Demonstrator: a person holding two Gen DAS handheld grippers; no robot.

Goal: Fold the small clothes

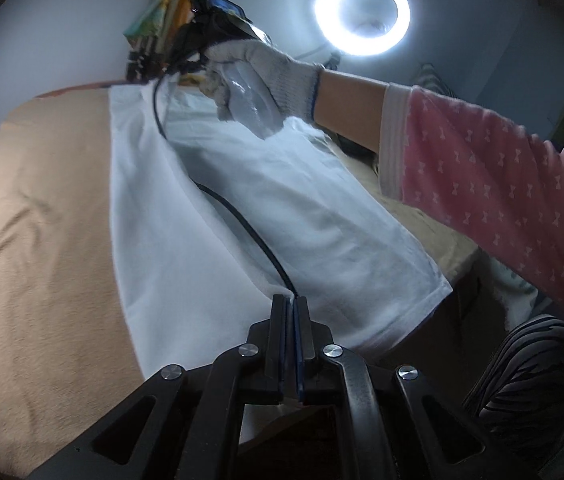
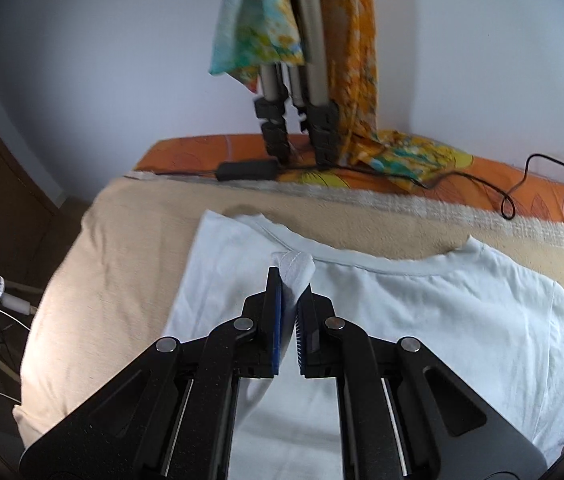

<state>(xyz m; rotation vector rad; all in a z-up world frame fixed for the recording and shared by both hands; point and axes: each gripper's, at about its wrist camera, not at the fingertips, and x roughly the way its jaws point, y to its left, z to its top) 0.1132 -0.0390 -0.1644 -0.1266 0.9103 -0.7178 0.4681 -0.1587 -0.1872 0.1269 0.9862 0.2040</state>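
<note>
While shirt lies on tan blanket, right gripper pinches sleeve hem over shirt's chest; left gripper clamps shirt edge. No containers seen.

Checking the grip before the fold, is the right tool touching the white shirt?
Touching. The right wrist view shows the right tool closed on a bunched fold of the white shirt, with cloth sticking out past its fingertips.

A gloved hand hides most of the right gripper; the white shirt's hem (lower right) runs off frame.
</note>
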